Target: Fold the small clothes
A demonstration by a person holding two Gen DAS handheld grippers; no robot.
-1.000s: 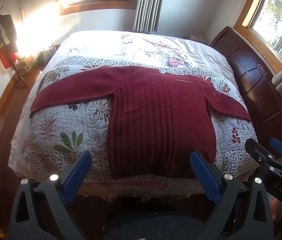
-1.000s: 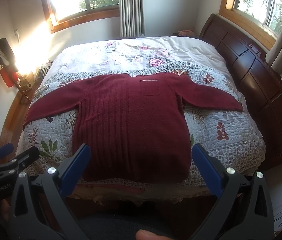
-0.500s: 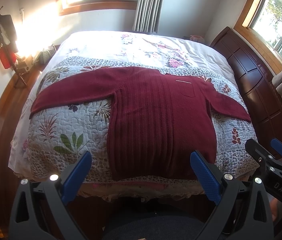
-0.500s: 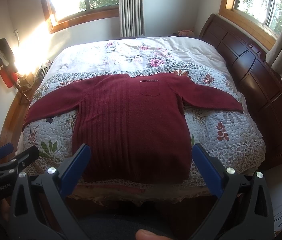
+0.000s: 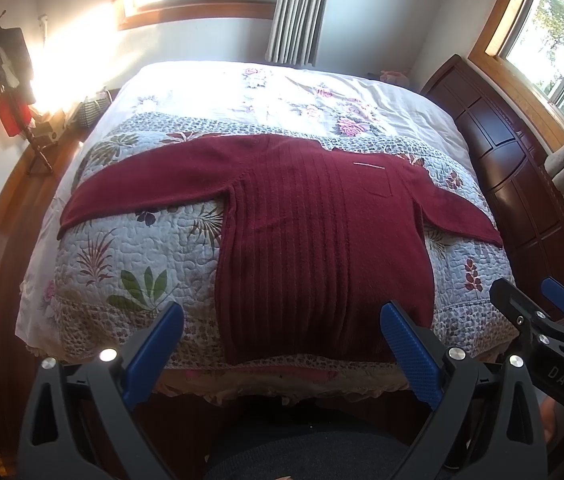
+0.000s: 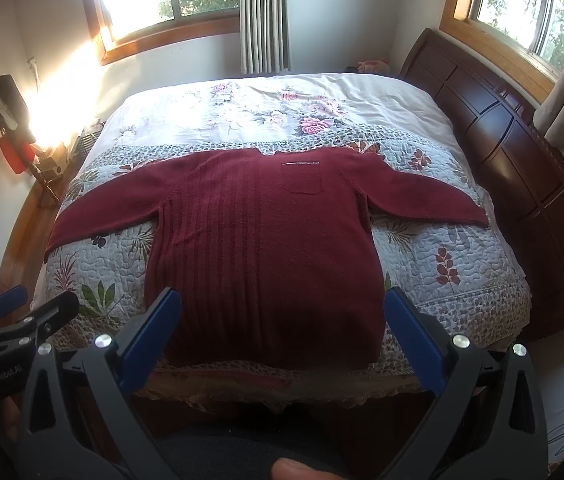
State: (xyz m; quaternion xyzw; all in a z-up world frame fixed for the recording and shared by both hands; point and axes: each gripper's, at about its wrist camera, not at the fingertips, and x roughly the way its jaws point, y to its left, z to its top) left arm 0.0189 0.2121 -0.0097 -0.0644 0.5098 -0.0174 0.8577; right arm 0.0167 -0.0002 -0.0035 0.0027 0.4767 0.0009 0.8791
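Nothing's been gripped yet. The sweater [image 5: 321,240] is laid flat on the bed [image 5: 130,264], body ahead of both sets of fingers, sleeves spread out to either side, hem lying right at the near edge of the bed. The left gripper [image 5: 282,344] is held back from that edge with its fingers wide apart, and the same goes for the right gripper [image 6: 282,332]. Neither is touching cloth.

What could go sideways, as a guess:
- The knit looks thick and fuzzy, so if only the top layer gets pinched, the back layer will probably be left behind and the fold will come out lumpy.
- The quilt [image 6: 441,272] underneath is soft too, so it could easily be caught along with the sweater if the fingers are pushed down too deep.
- The hem sits so close to the near edge that a tug toward the fingers could drag the whole thing off the bed.
- The sleeve ends reach nearly to the bed's sides, so they might be dropped over the edge when swung inward.

Room-wise it's decent. Lots of free bed is seen beyond the collar, past the fingertips. The tight side is outboard of the right fingers, where the headboard [image 6: 521,152] runs along the bed. On the other side there's a wooden rail with some clutter [image 5: 10,92] against the wall.
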